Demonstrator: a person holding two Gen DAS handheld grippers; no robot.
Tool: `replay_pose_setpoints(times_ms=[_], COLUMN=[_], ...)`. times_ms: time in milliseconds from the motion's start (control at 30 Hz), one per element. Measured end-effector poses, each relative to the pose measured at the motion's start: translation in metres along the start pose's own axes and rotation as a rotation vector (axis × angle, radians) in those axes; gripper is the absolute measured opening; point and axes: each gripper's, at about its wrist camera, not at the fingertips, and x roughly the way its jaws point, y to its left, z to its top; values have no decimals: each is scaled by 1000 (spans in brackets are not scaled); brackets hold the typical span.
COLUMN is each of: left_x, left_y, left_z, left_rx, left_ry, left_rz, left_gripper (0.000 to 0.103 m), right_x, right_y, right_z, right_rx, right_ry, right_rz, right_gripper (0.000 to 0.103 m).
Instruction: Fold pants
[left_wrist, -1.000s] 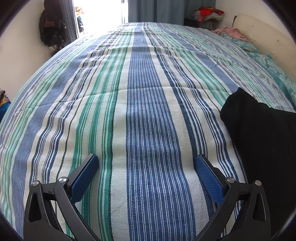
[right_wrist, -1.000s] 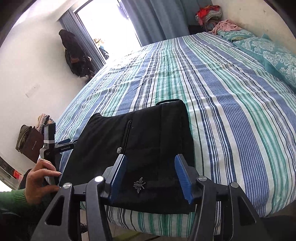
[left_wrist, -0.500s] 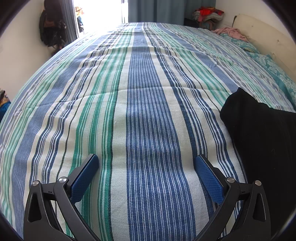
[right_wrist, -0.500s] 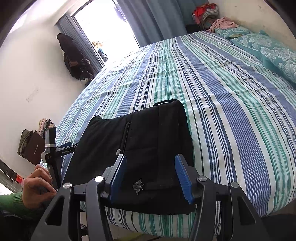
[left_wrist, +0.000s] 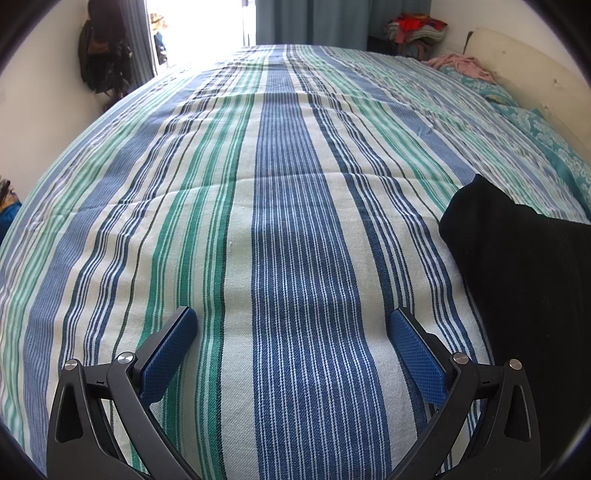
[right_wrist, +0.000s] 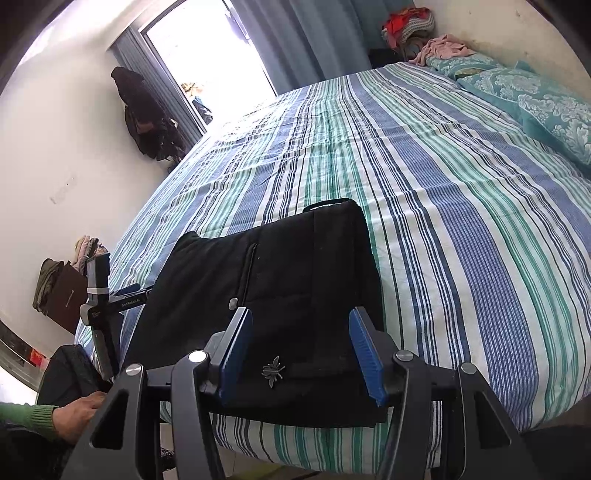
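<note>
Both grippers hang over the bed (left_wrist: 288, 229) with nothing between the pads. Left gripper (left_wrist: 291, 350) has jaws spread wide above bare striped sheet, pants only at its right edge. Right gripper (right_wrist: 301, 354) has jaws about half apart, hovering over the near end of the pants (right_wrist: 280, 280), pads not pressing on cloth as far as the right wrist view shows.

Pants are black, lying near the foot edge of the bed as a compact squarish stack, near edge hanging slightly over the mattress edge. Layers look stacked and edges fairly even, a zip line and a small metal insect charm (right_wrist: 273, 370) face up. Judged from that, folding looks mostly or fully done; what may be left is a last fold or just smoothing, can't say which.

Hard to tell:
- how many layers are in the stack, black on black hides the folds
- a thin dark loop at the far edge of the stack, could be a belt loop or a waistband bit
- left wrist view cuts the pants off at the frame's right side, only one corner shows
- person's hand (right_wrist: 83, 413) with green sleeve at lower left of the right wrist view, partly behind the gripper frame
- whether the right pads touch the fabric, fisheye angle makes the gap unclear
</note>
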Motion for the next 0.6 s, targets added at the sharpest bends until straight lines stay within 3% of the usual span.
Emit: replay_pose_setpoints(times_ms=[267, 367, 433, 600], left_x=[0, 0, 0, -1], left_y=[0, 0, 0, -1], left_z=[0, -1, -1, -1], left_rx=[0, -4, -2, -1], left_ry=[0, -10, -5, -6], left_rz=[0, -5, -3, 0], left_gripper=[103, 103, 103, 103], right_x=[-6, -10, -6, 17], right_y=[-6, 0, 10, 30], right_z=[2, 8, 20, 56], right_rx=[35, 22, -17, -158], right_ry=[-40, -73, -66, -63], right_rz=[4, 52, 95, 69], right_gripper=[59, 59, 62, 64])
